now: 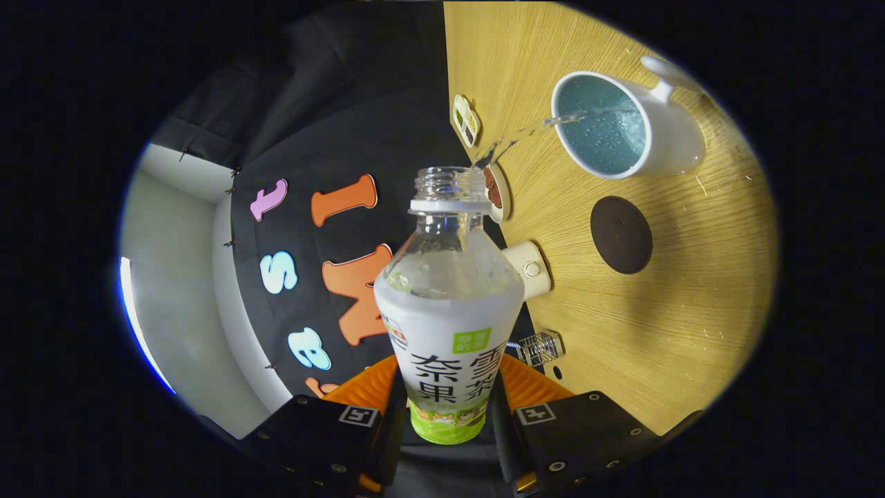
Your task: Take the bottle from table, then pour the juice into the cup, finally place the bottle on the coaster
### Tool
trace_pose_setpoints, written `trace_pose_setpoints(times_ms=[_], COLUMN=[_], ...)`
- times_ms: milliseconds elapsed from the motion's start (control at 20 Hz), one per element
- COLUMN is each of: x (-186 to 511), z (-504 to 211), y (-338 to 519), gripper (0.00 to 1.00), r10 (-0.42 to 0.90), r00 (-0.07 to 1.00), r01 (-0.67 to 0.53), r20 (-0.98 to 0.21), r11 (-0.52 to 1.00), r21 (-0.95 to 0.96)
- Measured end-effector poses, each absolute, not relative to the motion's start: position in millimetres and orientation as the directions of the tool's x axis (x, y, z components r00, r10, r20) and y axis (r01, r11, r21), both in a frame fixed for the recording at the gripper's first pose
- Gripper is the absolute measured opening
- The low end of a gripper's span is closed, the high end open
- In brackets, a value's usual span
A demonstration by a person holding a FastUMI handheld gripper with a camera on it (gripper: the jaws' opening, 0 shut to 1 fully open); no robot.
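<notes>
Now pouring step. Claw closed narrow on juice bottle, both fingers pressing lower label. Bottle uncapped, tipped toward worktop; clear stream leaves mouth, arcs into white cup, liquid pooling inside. Dark round coaster lies near cup, bare. Next, likely: level bottle to cut stream, carry over coaster, set down upright, then release grip.

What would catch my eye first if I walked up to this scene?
The clear bottle clamped between the gripper fingers, tipped so a thin stream arcs from its open mouth into the white cup on the wooden table. Beside the cup lies a dark round coaster, nothing on it.
</notes>
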State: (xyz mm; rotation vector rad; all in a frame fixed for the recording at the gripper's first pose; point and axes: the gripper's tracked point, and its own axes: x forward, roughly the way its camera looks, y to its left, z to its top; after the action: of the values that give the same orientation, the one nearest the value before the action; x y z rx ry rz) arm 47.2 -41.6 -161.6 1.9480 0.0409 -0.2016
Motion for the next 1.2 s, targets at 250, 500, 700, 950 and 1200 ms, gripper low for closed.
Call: trace_pose_setpoints(times_ms=[250, 500, 700, 950, 1200], x=[49.5, 47.4, 48.4, 49.5, 51.2], z=[-161.0, -161.2, -158.4, -158.4, -154.8], y=[-44.0, -47.1, -48.7, -48.9, -51.5], gripper=[0.58, 0.58, 0.58, 0.58, 0.58], r10=[-0.07, -0.082, -0.086, -0.086, -0.097], r00=[0.986, 0.983, 0.983, 0.983, 0.983], r01=[0.114, 0.115, 0.108, 0.107, 0.096], r20=[-0.154, -0.162, -0.159, -0.163, -0.159], r11=[-0.397, -0.411, -0.425, -0.452, -0.471], r21=[0.911, 0.904, 0.899, 0.886, 0.877])
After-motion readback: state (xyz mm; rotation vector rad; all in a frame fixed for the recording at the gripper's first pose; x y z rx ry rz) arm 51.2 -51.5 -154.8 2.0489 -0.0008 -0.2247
